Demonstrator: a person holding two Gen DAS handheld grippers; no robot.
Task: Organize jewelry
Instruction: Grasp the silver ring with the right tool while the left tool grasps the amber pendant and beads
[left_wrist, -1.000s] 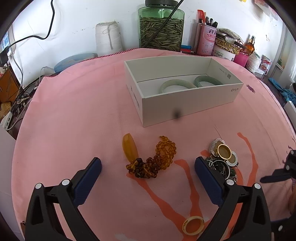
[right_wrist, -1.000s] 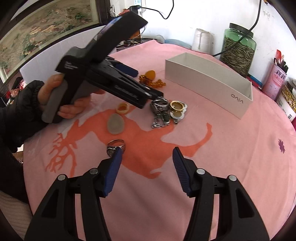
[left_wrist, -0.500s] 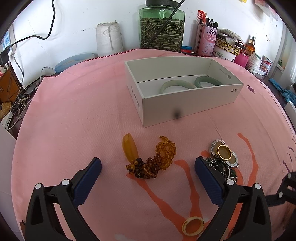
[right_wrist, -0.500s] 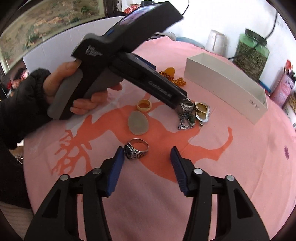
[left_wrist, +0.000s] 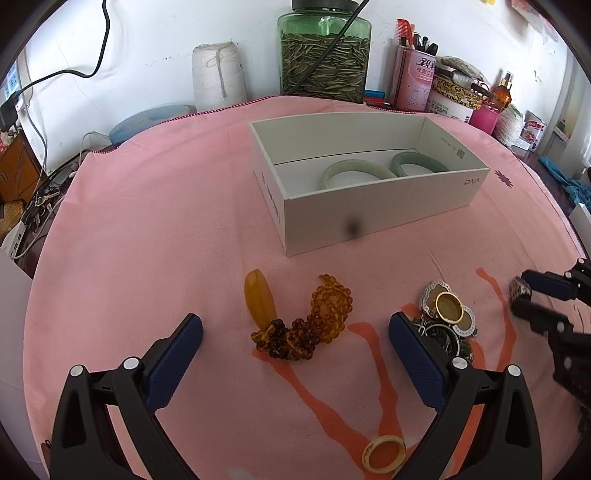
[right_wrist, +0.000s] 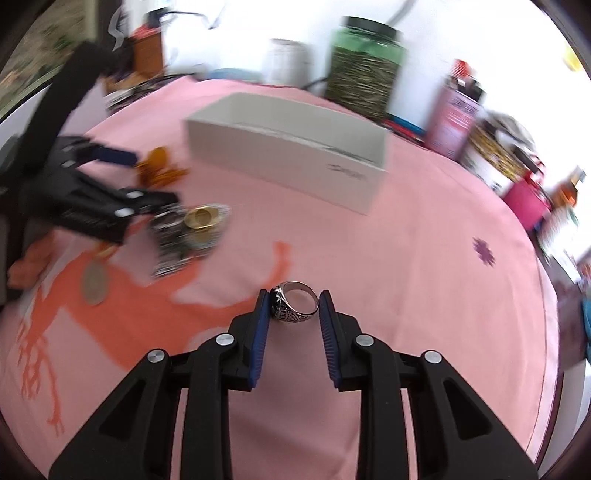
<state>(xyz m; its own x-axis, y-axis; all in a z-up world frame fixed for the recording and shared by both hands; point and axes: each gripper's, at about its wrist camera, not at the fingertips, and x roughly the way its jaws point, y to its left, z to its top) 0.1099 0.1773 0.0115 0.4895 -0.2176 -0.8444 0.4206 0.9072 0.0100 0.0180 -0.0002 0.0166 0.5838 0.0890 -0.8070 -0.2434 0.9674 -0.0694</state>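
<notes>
Inside the white cardboard box, upper centre: 2 pale green jade bangles. Right gripper, lower centre, is closing on an engraved silver ring; left gripper gapes, empty. Amber bead strand remains outside.

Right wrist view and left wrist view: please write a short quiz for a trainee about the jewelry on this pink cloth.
1. True or false: the white cardboard box holds two pale green bangles.
2. What sits between the fingers of the right tool?
3. The left tool is: A) wide apart, holding nothing; B) clamped on the amber bead string.

Key: 1 true. 2 the engraved silver ring, jaws closing. 3 A.
</notes>
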